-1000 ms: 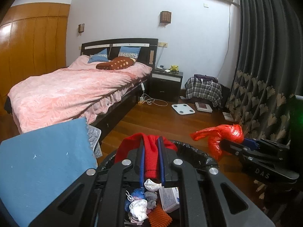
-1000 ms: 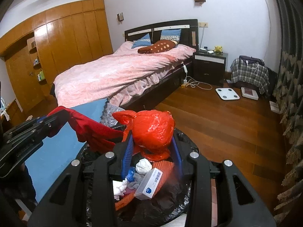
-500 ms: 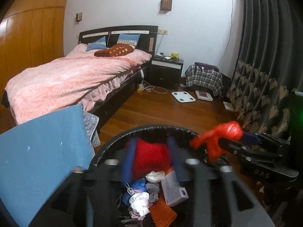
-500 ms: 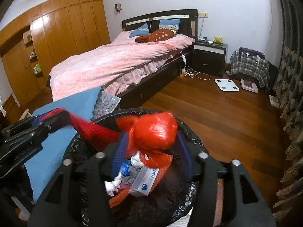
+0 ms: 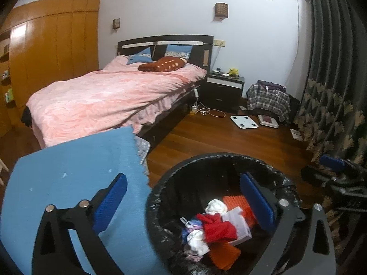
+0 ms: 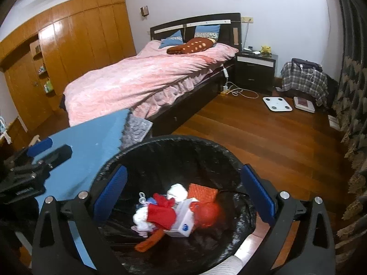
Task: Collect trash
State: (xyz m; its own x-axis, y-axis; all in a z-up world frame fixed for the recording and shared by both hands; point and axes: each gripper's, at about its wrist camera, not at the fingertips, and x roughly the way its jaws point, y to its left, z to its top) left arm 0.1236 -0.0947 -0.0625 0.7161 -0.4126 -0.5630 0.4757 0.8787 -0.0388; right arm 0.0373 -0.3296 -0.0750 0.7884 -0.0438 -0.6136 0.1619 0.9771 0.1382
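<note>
Bedroom, over lined bin (image 6: 174, 142): L gripper (image 5: 185, 201) & R gripper (image 6: 183, 194) both wide apart, holding nothing.

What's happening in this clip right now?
A person holding two tools is collecting trash in a bedroom. Both the left tool and right tool hang open and empty over the black-lined trash bin. A red cloth and a red plastic bag lie inside on other rubbish.

Glossy wood floor (image 6: 263, 137) — crinkly plastic liner (image 6: 183, 155)
</note>
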